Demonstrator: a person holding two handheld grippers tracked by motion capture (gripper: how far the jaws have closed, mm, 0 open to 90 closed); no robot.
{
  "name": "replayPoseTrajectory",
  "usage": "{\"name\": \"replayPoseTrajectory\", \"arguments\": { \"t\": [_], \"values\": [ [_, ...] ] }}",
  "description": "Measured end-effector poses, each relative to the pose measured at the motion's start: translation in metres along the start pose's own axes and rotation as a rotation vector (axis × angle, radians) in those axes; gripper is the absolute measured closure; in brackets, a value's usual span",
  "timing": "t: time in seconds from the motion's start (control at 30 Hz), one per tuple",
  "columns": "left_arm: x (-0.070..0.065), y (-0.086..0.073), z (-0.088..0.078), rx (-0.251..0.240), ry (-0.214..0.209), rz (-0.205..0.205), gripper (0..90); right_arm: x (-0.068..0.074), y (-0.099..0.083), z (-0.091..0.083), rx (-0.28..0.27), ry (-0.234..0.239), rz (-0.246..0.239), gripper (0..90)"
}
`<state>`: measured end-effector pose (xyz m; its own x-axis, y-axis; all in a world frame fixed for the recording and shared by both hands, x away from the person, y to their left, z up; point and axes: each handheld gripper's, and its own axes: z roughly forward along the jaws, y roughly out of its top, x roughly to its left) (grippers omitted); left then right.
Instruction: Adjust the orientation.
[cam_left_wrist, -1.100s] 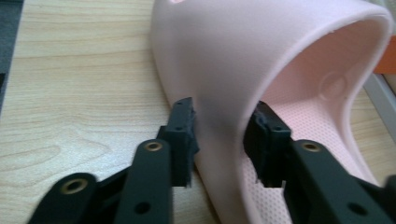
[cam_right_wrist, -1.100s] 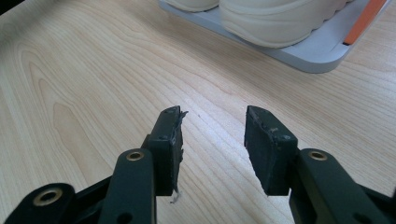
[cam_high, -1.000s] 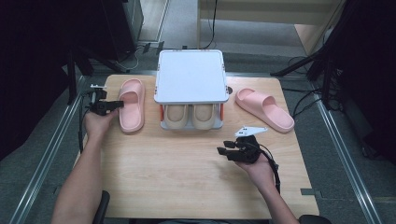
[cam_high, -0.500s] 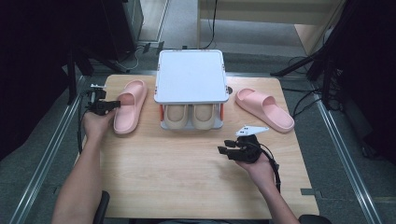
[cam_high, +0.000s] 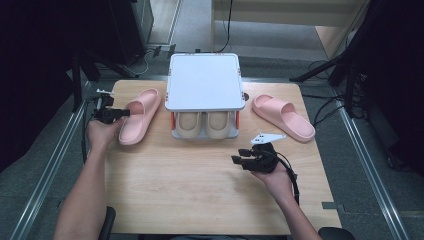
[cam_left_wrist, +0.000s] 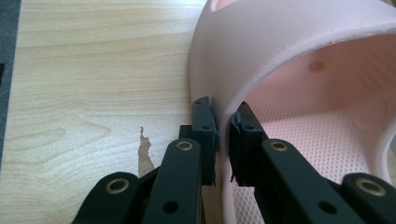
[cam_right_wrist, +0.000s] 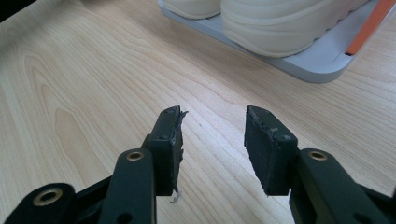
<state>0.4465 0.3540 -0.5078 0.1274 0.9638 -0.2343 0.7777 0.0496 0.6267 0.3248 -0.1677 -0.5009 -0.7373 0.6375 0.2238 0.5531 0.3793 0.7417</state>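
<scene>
- A grey two-tier shoe rack with a flat white top stands across from the right claw.
- A pair of cream slippers sits on its lower shelf.
- A second pink rubber slide lies beyond the right claw, on the light wooden table.

Left gripper: black, blocky body, with a small pale plate at its rear.
Right gripper: black, topped by a grey three-cornered plate.
Jaws: matte black bars with brass-ringed pivots and dark screw holes.
Pads: black, frayed at the edges.
Cable: black, looping from the right gripper.
Forearms: bare, no sleeves visible.
</scene>
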Motion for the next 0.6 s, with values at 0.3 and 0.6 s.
{"name": "replayPoseTrajectory", "arguments": {
  "t": [0.3,0.6],
  "values": [
    [-0.008,0.004,-0.006,0.029,0.013,0.004,82.2,0.0,0.004,-0.001,-0.011,0.012,0.0,57.4],
    [-0.015,0.013,-0.019,0.025,0.013,-0.016,82.0,0.003,0.009,0.002,-0.015,0.031,-0.022,57.4]
  ]
}}
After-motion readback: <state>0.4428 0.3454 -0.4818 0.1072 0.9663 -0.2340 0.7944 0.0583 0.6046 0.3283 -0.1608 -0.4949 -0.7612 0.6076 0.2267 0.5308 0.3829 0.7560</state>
